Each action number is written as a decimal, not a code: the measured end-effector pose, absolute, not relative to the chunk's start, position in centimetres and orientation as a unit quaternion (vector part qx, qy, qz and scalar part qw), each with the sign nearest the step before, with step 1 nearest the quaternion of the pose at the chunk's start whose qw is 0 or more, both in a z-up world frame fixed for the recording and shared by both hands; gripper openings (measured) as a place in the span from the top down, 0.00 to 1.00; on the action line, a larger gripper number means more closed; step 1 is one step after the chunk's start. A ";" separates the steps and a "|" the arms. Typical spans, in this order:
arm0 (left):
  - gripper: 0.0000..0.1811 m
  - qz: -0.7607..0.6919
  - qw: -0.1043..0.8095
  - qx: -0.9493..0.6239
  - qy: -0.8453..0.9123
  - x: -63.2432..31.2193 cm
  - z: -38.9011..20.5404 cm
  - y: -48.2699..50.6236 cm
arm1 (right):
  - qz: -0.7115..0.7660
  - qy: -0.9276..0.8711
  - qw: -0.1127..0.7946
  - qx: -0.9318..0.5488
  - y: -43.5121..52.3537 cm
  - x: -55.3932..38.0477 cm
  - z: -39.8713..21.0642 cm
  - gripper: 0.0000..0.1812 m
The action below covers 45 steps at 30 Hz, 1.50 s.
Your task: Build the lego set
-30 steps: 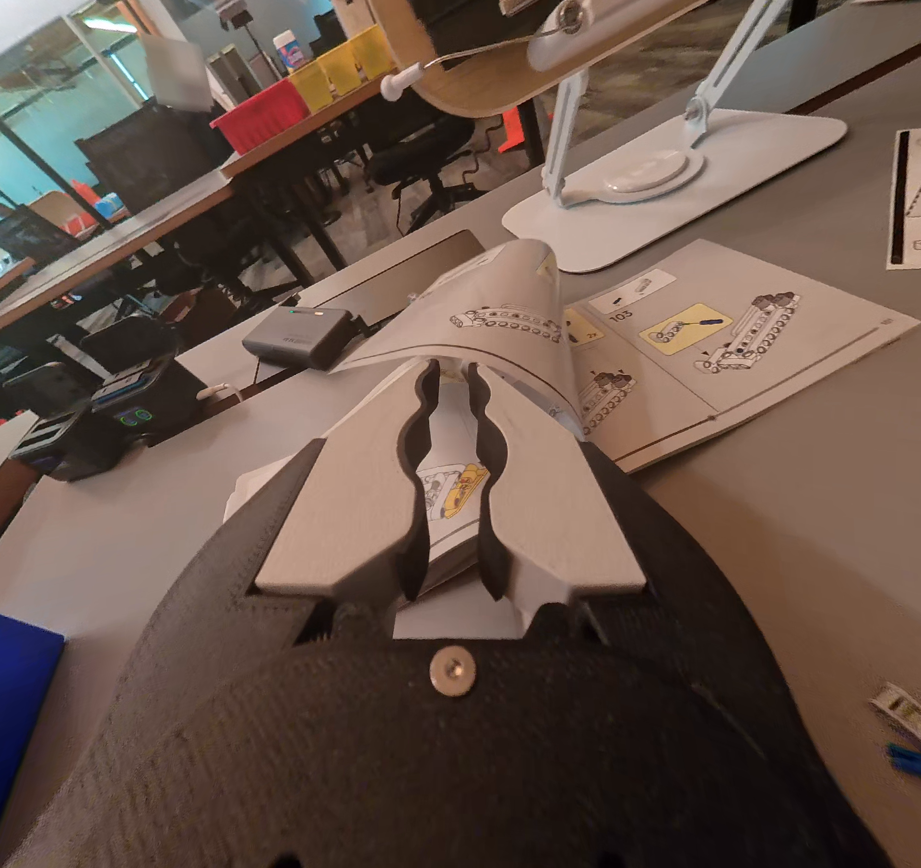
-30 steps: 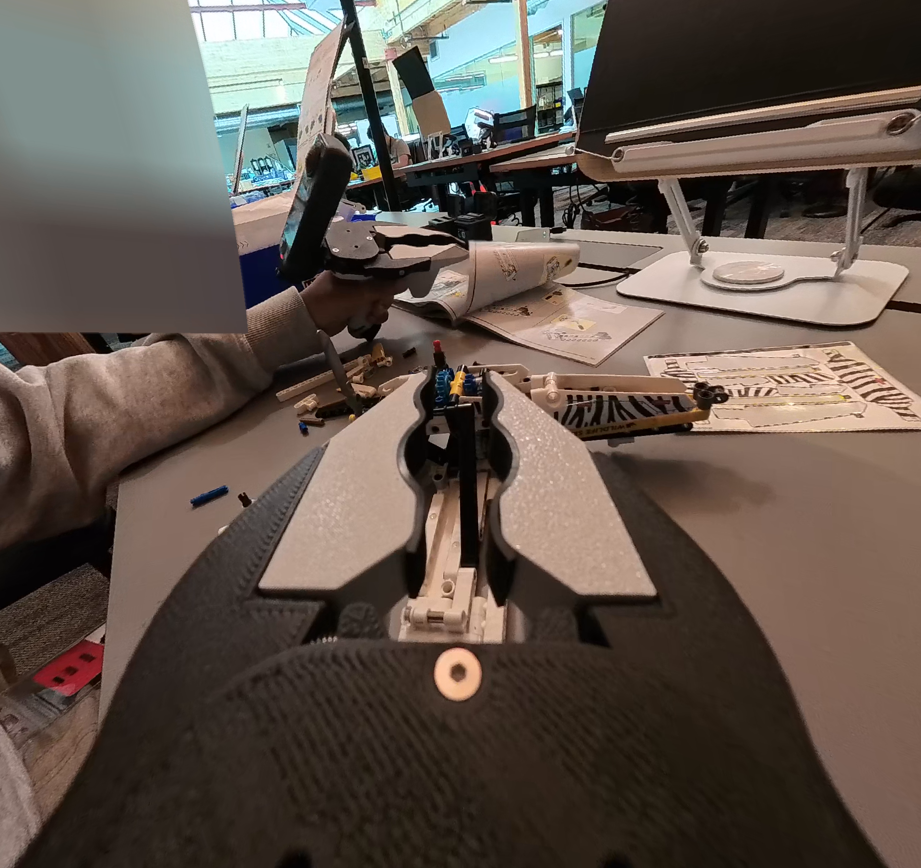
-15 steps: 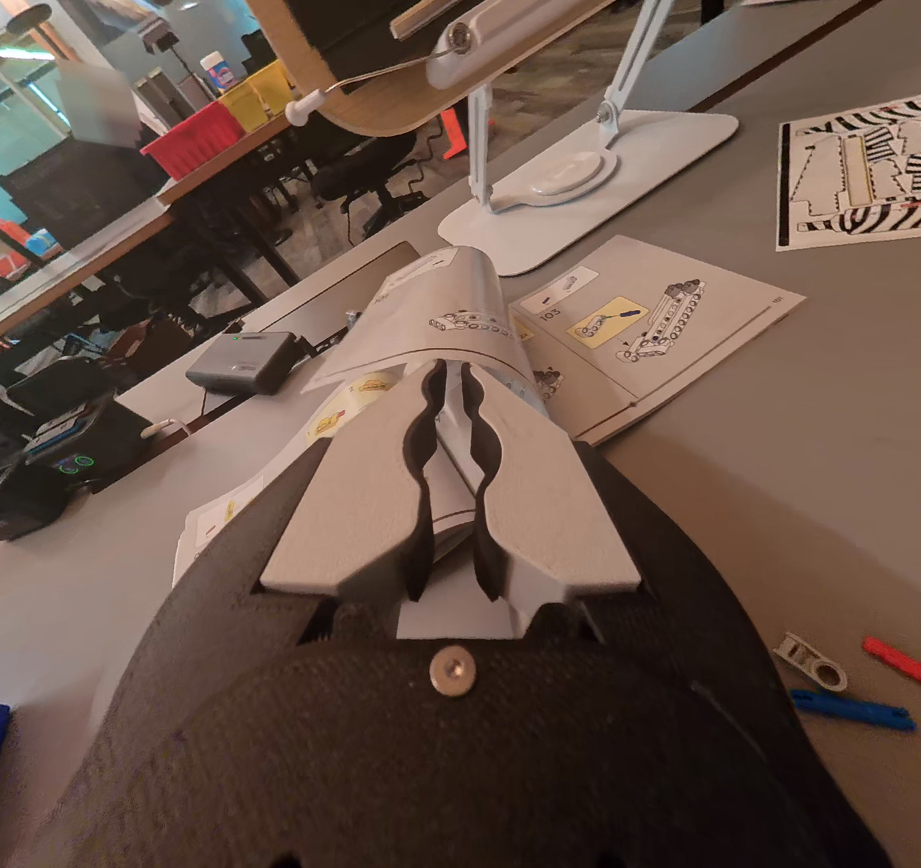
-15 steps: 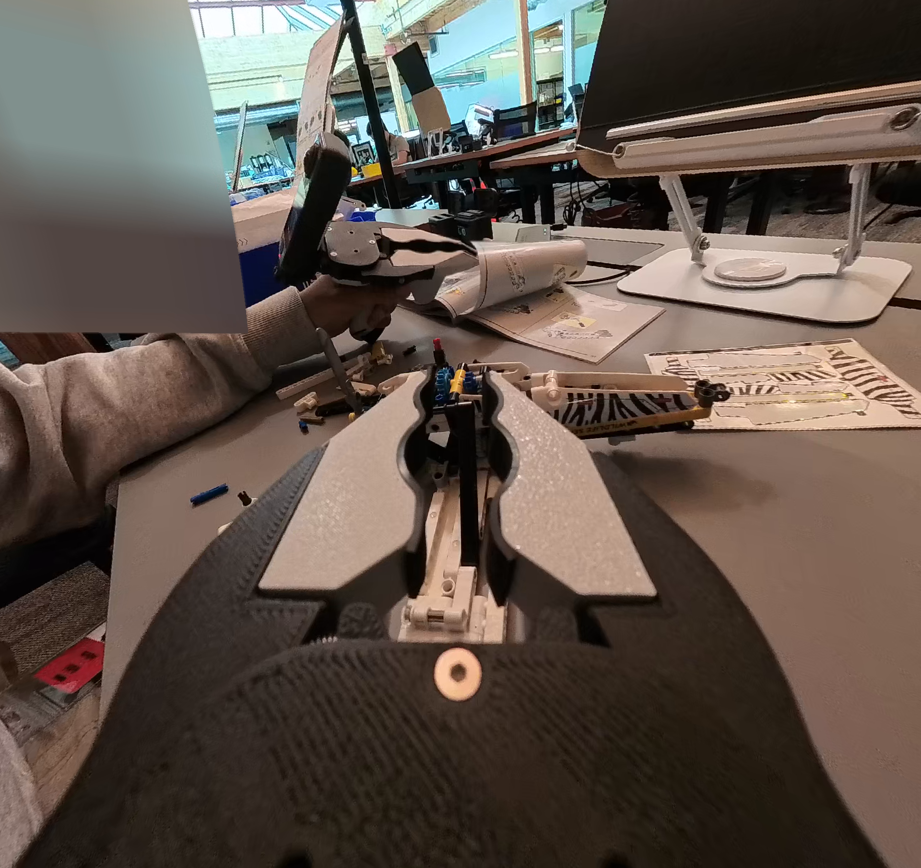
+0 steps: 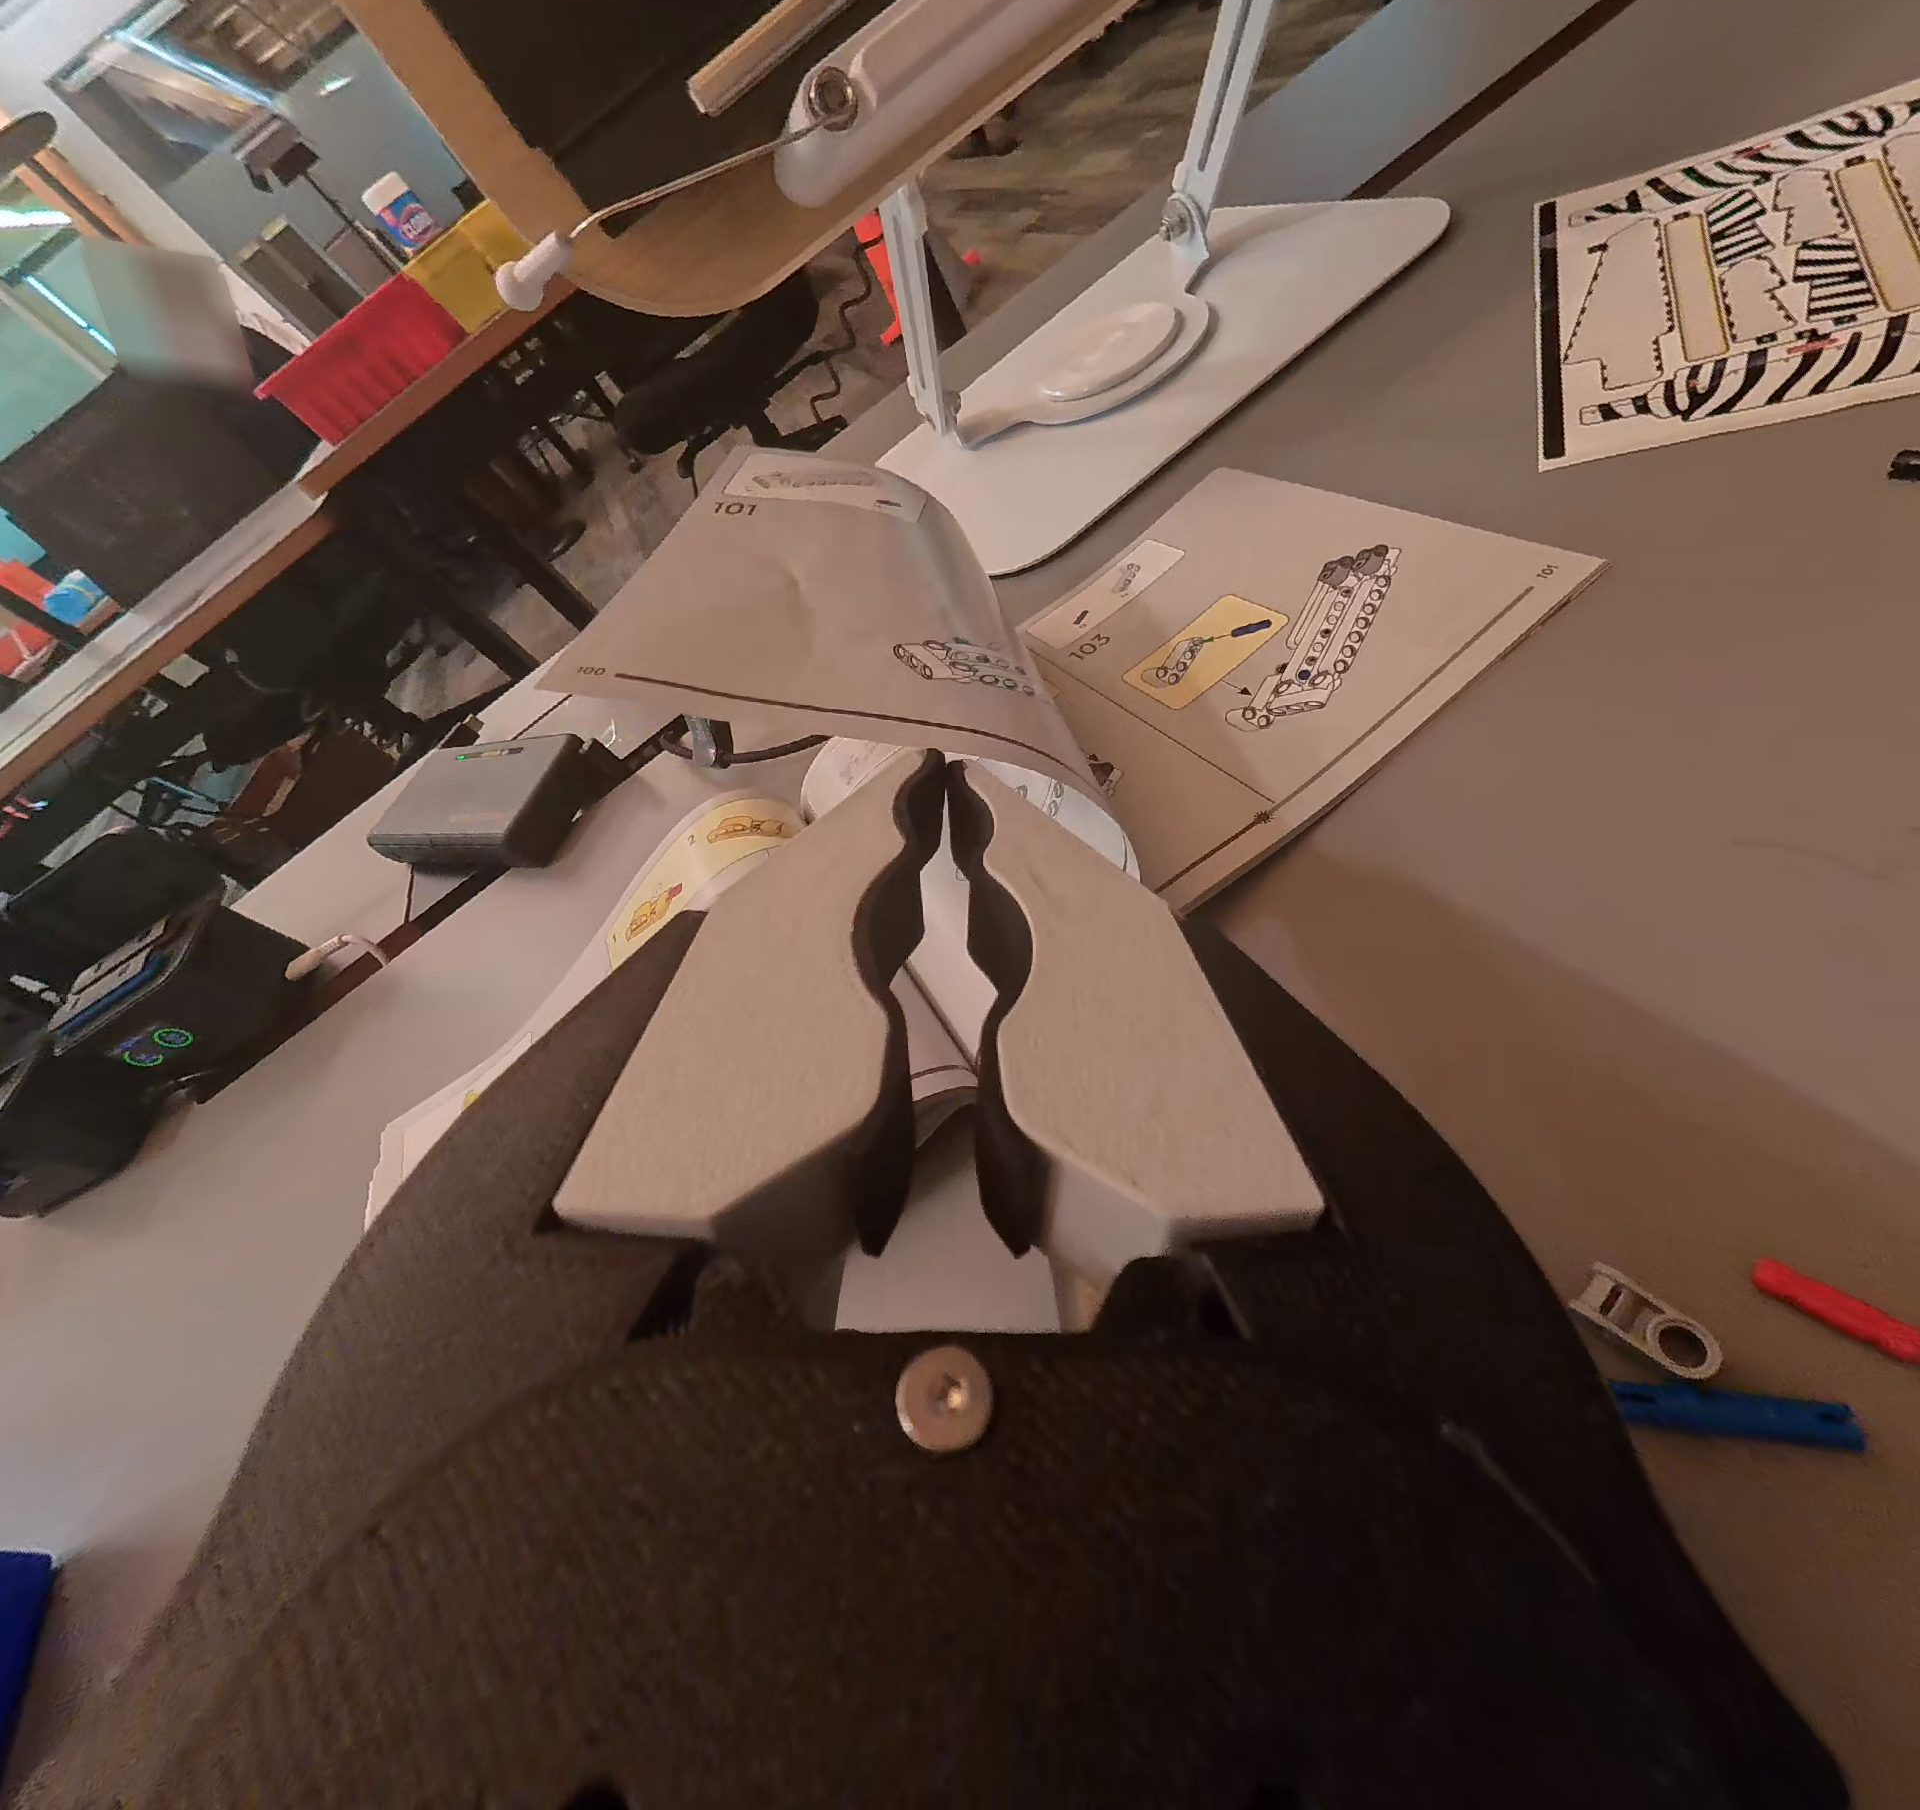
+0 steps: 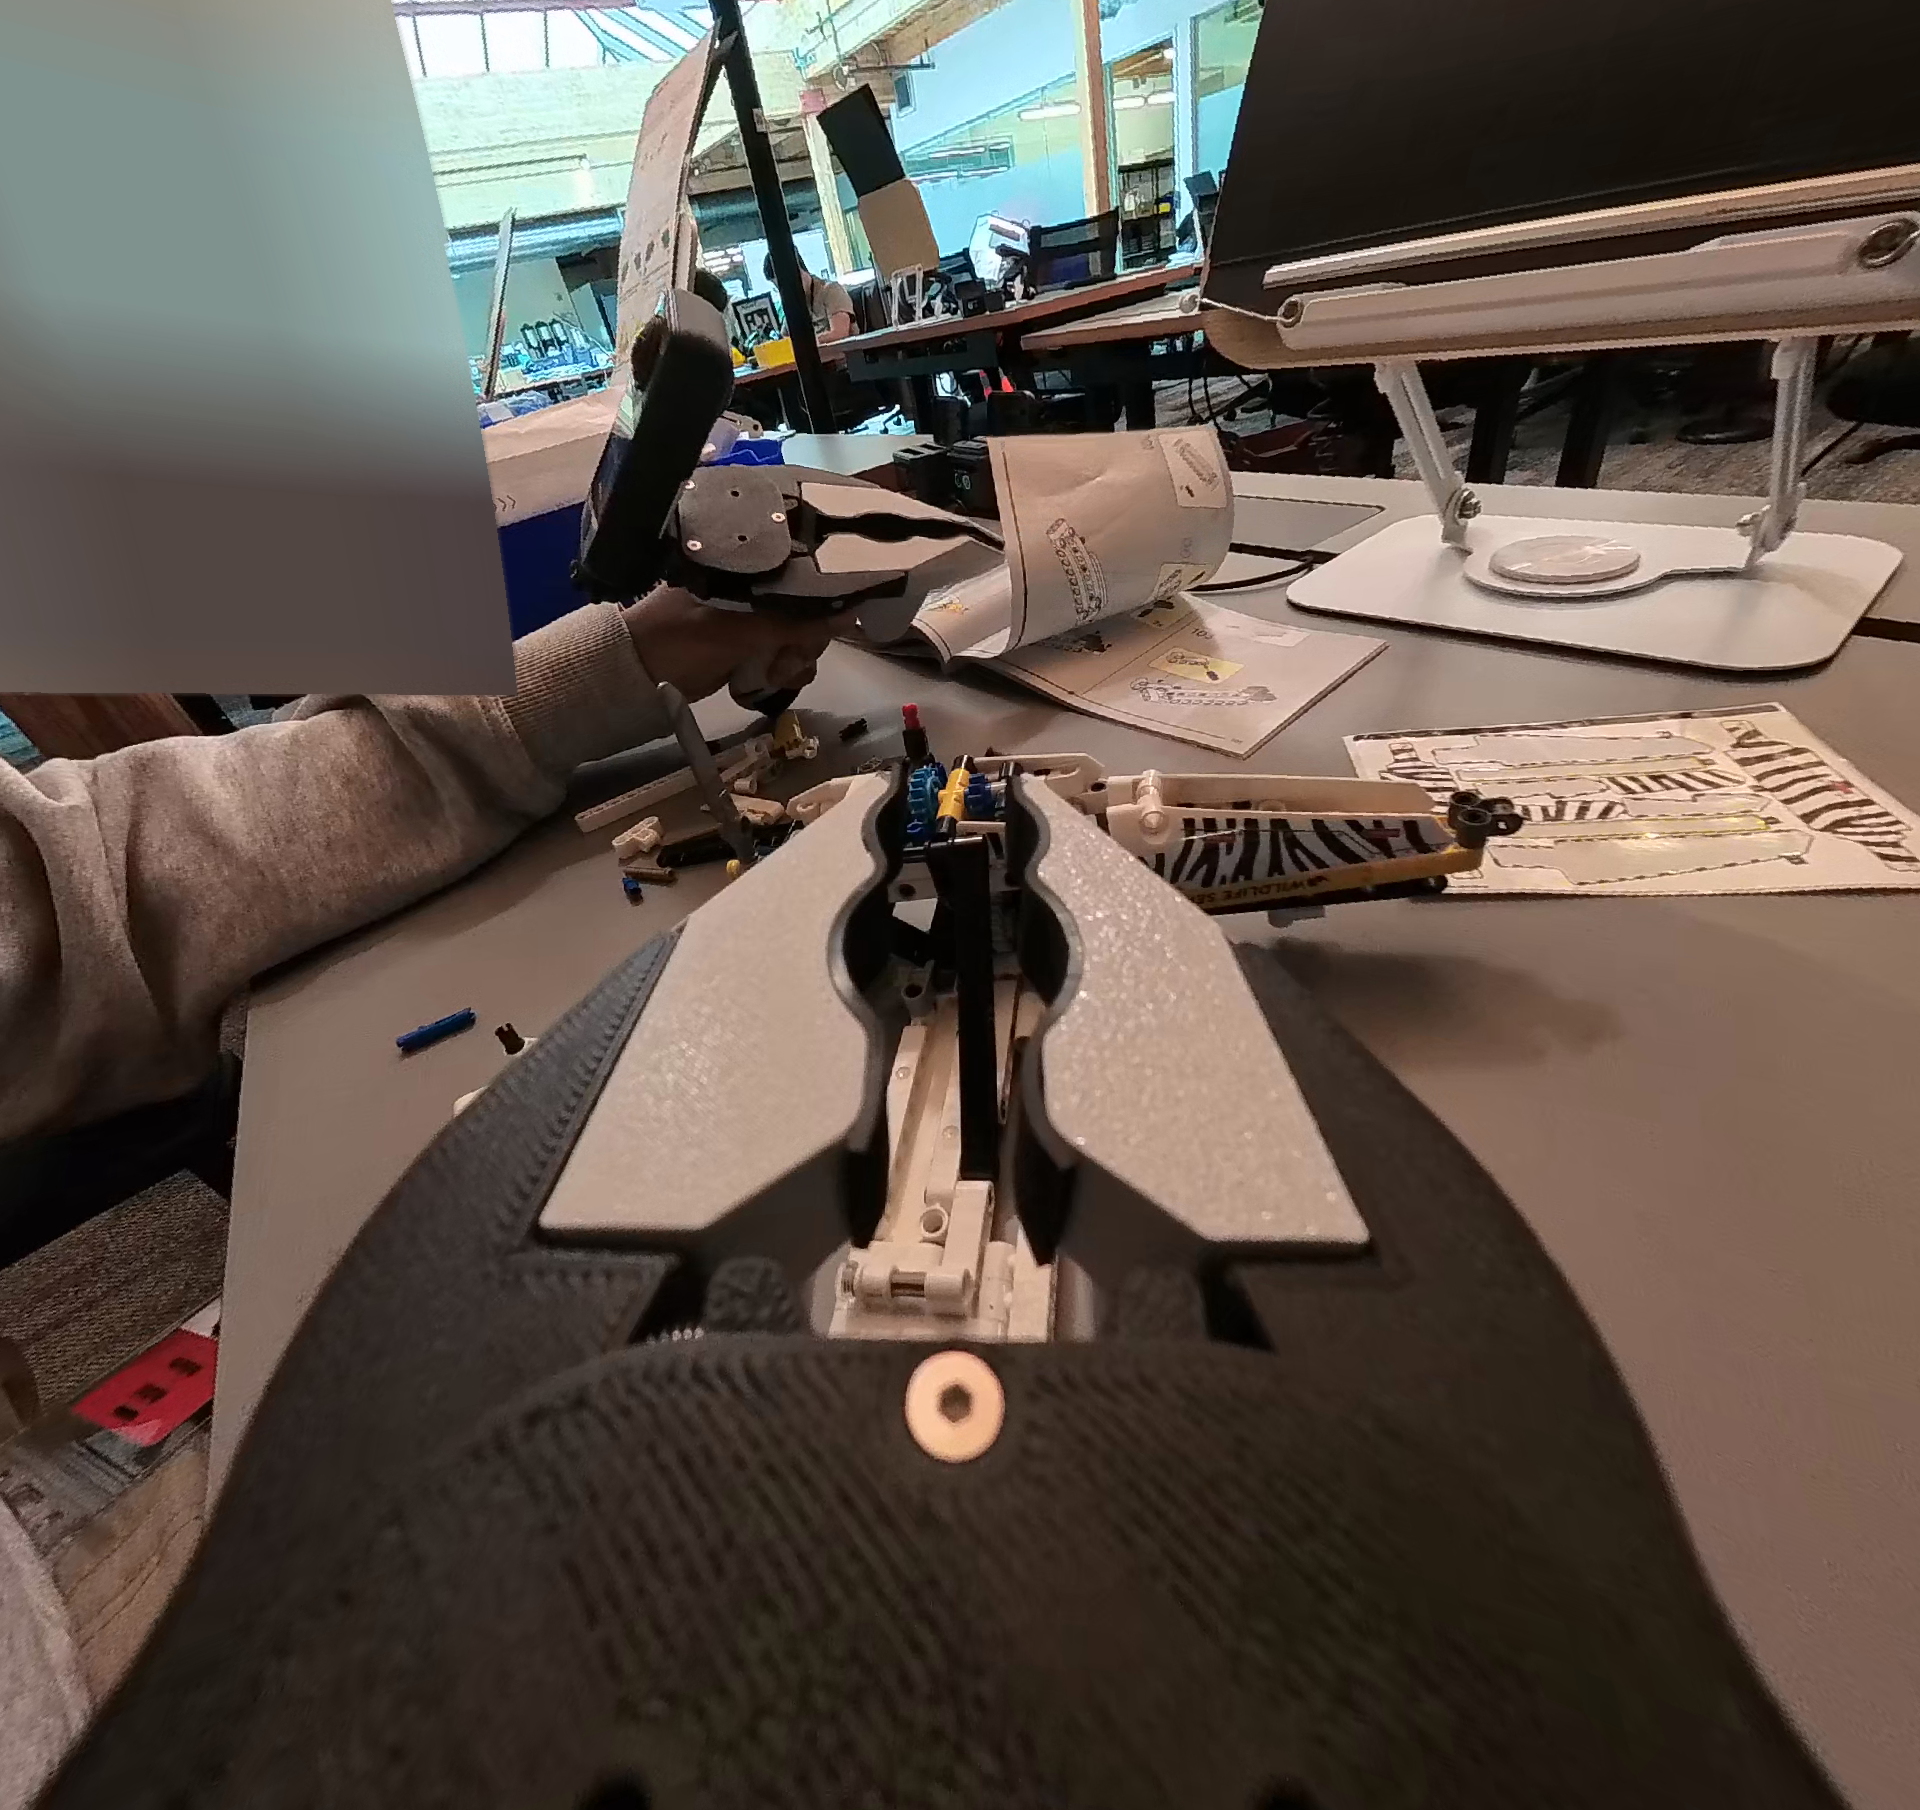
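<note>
Lego model [image 6: 1288, 830], zebra-striped, sits mid-frame over the tabletop [image 6: 1558, 1085], clamped in your right hand-held gripper [image 6: 951, 815], whose jaws pinch its frame. Your left hand-held gripper [image 5: 943, 773], tips nearly pressed together, pinches a lifted page [image 5: 800, 617] of the instruction booklet [image 5: 1351, 659]; turn it gently, without tearing.

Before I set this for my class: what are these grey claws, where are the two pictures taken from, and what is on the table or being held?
Each claw is a hand-held gripper with a camera looking along its two fingers; one picture per hand. The left gripper pinches a booklet page, lifting it off the open booklet. The right gripper grips a half-built model with zebra stripes. On the grey table lie loose pieces, a sticker sheet and a white stand.
</note>
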<state>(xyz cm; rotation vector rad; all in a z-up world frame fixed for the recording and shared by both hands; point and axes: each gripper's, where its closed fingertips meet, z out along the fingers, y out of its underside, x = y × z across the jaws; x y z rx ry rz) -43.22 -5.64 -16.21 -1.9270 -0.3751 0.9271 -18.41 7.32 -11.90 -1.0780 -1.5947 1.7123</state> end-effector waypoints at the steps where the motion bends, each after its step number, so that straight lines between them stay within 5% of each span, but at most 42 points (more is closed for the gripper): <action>1: 1.00 0.379 0.464 -0.787 -0.148 -43.1 -16.3 -5.5 | 0.638 -0.595 0.279 -0.402 7.3 -18.4 -11.9 0.91; 20: 1.00 0.408 0.445 -0.793 -0.081 -41.9 -16.7 -4.4 | 0.637 -0.595 0.280 -0.402 7.3 -18.4 -11.9 0.91; 45: 1.00 0.374 0.563 -0.682 -0.281 -45.6 -10.7 -9.9 | 0.641 -0.592 0.279 -0.402 7.3 -18.4 -11.8 0.91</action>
